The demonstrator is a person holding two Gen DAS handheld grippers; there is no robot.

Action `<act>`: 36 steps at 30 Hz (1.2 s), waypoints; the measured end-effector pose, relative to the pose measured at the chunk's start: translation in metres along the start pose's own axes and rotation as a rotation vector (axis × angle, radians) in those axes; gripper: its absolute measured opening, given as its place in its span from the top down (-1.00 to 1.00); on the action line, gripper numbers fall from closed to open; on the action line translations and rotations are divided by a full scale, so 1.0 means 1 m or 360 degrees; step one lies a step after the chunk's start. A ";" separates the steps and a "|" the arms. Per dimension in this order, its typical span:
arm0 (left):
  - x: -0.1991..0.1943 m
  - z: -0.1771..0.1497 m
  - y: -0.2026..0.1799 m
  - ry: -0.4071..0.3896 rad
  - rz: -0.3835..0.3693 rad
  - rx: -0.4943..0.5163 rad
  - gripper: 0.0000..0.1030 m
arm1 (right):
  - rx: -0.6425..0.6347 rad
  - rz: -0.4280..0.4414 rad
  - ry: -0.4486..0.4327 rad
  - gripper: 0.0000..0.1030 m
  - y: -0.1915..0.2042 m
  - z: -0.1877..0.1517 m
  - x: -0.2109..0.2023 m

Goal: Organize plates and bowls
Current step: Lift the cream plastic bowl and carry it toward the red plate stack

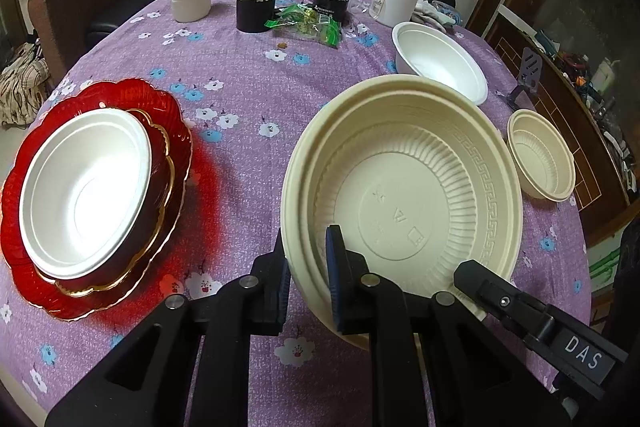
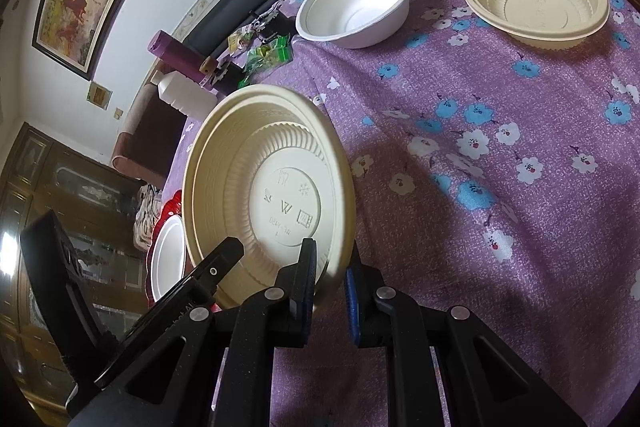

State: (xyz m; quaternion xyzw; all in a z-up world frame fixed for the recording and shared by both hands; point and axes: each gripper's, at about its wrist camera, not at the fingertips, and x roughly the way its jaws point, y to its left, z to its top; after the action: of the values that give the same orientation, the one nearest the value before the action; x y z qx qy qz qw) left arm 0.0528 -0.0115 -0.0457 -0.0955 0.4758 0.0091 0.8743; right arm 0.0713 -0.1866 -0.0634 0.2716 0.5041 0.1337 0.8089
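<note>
Left gripper (image 1: 308, 279) clamping cream bowl (image 1: 404, 195) rim (right gripper (image 1: 472, 271) alongside), purple floral tablecloth (image 1: 240, 99)

Red plate (image 2: 170, 205) mostly hidden behind cream bowl (image 2: 268, 195)

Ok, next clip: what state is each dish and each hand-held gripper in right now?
Large cream ribbed plastic bowl: tilted, rim pinched by both grippers.
Left hand-held gripper: shut on that bowl's rim.
Right hand-held gripper: shut on the same rim.
White foam bowl: upright, nested on the red scalloped glass plates.
Second white foam bowl: upright, empty, on the tablecloth.
Small cream ribbed plastic bowl: upright, empty.
</note>
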 end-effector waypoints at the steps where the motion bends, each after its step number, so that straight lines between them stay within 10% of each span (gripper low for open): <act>1: -0.001 0.000 0.000 -0.0001 0.0000 0.0000 0.72 | -0.0002 0.0001 0.0002 0.74 0.001 0.000 0.001; 36: -0.027 -0.008 0.028 -0.0060 -0.0027 -0.0072 0.70 | -0.0136 0.0047 0.0010 0.74 0.032 -0.009 0.001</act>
State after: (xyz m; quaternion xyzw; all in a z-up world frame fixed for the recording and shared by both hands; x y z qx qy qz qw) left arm 0.0282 0.0171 -0.0318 -0.1191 0.4580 0.0141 0.8808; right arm 0.0661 -0.1568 -0.0488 0.2438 0.4965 0.1679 0.8160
